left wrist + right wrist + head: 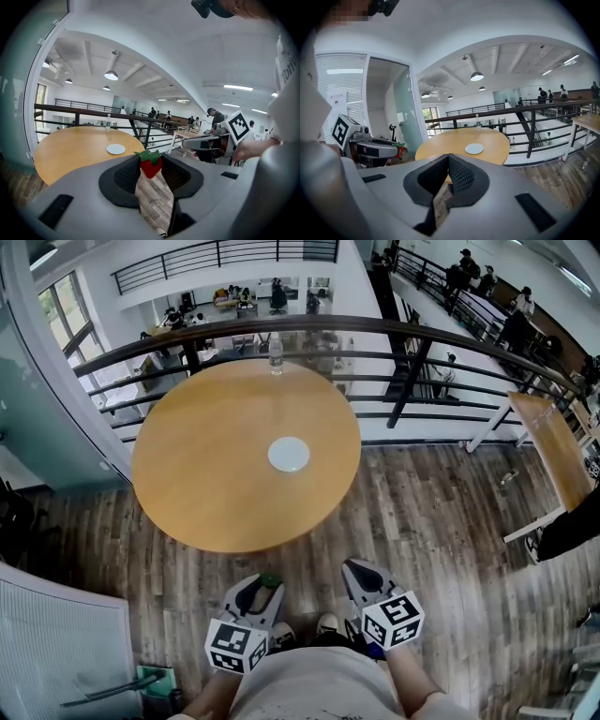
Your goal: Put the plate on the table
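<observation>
The two tools sat closest, held low against the person's body over the wood-plank floor (441, 521), just off the near edge of the round wooden surface (206, 474). The left tool (262, 585) was clamped on a small red strawberry (151, 166) with a green leafy top, pinched between the tips of its dark pads. The right tool (361, 570) was closed, its jaw tips meeting with nothing between them. Neither tool touched the surface.

The white plate (289, 454) lay flat on the surface, close to its middle and a little toward the side away from the person, well apart from both tools. Nothing lay on the plate. A clear bottle (276, 354) stood upright at the far edge of the surface. Just beyond that far edge ran a dark metal railing (394, 329), with a lower level of the building showing past it.
</observation>
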